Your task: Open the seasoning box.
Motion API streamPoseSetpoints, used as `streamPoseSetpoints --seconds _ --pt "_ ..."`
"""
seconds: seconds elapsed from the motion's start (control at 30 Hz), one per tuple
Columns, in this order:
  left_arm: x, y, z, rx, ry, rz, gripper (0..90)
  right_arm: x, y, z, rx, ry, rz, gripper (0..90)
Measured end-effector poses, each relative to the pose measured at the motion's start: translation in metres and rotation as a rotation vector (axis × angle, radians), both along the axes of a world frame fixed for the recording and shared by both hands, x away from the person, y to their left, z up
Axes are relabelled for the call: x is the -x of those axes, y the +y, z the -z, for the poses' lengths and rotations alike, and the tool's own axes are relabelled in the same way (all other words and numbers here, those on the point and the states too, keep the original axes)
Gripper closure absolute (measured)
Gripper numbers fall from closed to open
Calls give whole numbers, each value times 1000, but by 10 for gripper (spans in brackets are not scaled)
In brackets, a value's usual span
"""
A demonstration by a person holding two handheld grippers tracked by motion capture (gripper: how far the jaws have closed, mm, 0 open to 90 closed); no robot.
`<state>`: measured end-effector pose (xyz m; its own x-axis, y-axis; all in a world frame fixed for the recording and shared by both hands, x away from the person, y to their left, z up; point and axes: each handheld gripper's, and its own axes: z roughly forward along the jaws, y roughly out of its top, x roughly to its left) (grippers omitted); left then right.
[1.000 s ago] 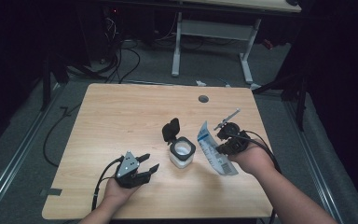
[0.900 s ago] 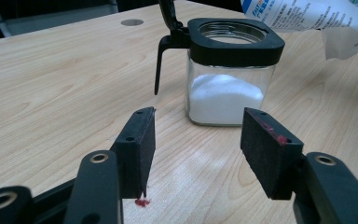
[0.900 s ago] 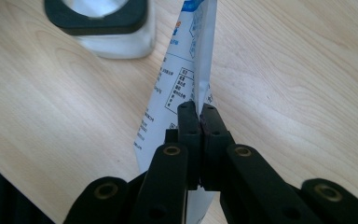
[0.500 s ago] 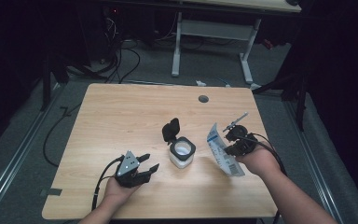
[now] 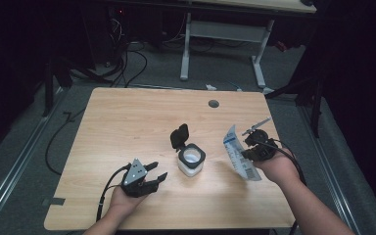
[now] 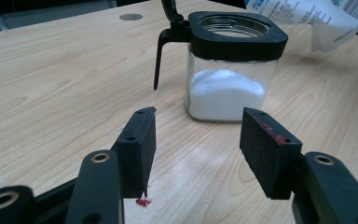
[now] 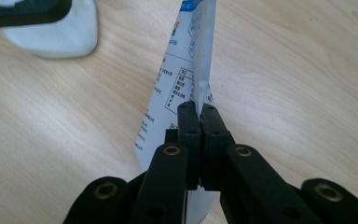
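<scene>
A square glass jar [image 5: 191,161] with a black rim holds white powder and stands mid-table, its black hinged lid [image 5: 178,136] flipped up at the back. The left gripper view has the jar [image 6: 230,70] just beyond my left gripper [image 6: 205,140], which is open with nothing between its fingers. My left gripper [image 5: 154,175] rests low near the front edge, left of the jar. My right gripper [image 5: 247,155] is shut on a white and blue printed bag [image 5: 237,154], held above the table to the right of the jar. Its jaws pinch the bag's edge [image 7: 193,88].
The wooden table [image 5: 127,122] has a round cable hole [image 5: 214,104] near its far edge. Cables trail from both grippers. A white desk frame [image 5: 223,34] and floor cables lie beyond the table. The jar's corner [image 7: 51,32] sits at the right gripper view's top left.
My right gripper has carried the bag to the right, away from the jar, and slightly down. The left gripper has stayed put.
</scene>
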<state>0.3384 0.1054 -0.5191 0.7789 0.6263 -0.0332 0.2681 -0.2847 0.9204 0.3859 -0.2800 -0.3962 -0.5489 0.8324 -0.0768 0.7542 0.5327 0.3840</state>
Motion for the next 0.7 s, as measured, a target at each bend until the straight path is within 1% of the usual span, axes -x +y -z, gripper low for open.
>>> streamPoseSetpoints --seconds 0.1,0.27,0.33,0.4,0.43,0.47,0.53,0.6,0.63,0.7 --pt "0 0 0 0 2 -1 459 0 0 -4 -23 -41 1 896" --pt "-4 5 0 3 10 -17 458 3 -1 -6 -39 -99 2 896" --pt "-6 8 0 11 18 -24 458 5 -3 -3 -59 -116 11 896" --pt "-8 10 1 11 29 -30 459 6 -5 1 -58 -120 10 895" --pt "-8 11 1 10 32 -34 459 8 -6 5 -80 -129 12 896" --pt "-9 12 1 5 35 -37 459 9 -8 6 -90 -136 14 896" --pt "-10 14 2 1 38 -45 459 11 -10 11 -94 -149 14 896" --pt "-11 15 2 -3 40 -49 462 13 -13 15 -115 -161 22 895" --pt "-11 16 1 -5 40 -52 464 14 -15 17 -121 -177 22 895" --pt "-12 18 1 -10 41 -60 465 15 -18 19 -152 -193 33 895"
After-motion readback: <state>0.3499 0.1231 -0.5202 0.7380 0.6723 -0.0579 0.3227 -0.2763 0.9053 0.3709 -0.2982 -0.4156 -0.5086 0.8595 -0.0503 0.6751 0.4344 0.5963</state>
